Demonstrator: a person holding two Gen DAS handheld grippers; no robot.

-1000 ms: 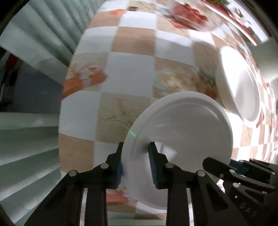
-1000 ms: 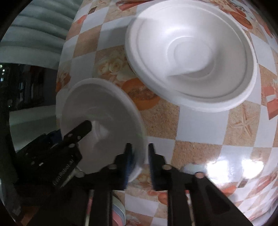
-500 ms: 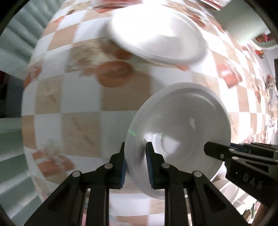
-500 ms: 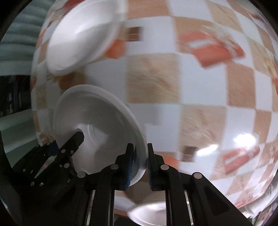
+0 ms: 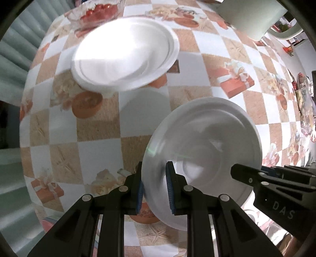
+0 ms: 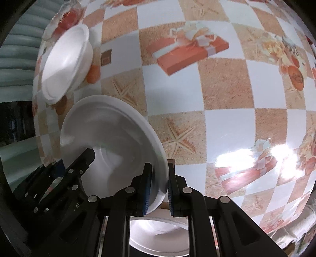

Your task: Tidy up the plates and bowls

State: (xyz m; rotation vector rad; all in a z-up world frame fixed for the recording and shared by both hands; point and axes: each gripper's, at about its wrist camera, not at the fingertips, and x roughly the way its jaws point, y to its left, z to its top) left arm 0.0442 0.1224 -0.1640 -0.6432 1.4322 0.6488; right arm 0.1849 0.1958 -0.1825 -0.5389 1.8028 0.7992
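You hold one white foam bowl point(image 5: 203, 158) between both tools, above a surface point(image 5: 98, 128) covered in a checked cloth of white and tan squares printed with gift boxes, starfish and flowers. The bowl is round and shallow, with a stepped rim and a small flat circle at its centre. It is tipped up steeply on edge, its hollow side facing the cameras. Being round, it has no long axis.

Your left hand-held gripper point(image 5: 154, 189) is clamped narrowly on the bowl's rim at the near left edge, blue pads on either side of the thin wall. Your right hand-held gripper point(image 6: 159, 189) is pinched just as narrowly on the opposite rim.

A second white bowl point(image 5: 124, 55) rests on the surface further away, apart from the held one, slightly blurred. Beyond it sits a clear dish point(image 5: 94, 13) with red contents. In the right wrist view, another white bowl point(image 6: 158, 235) lies below the fingers.
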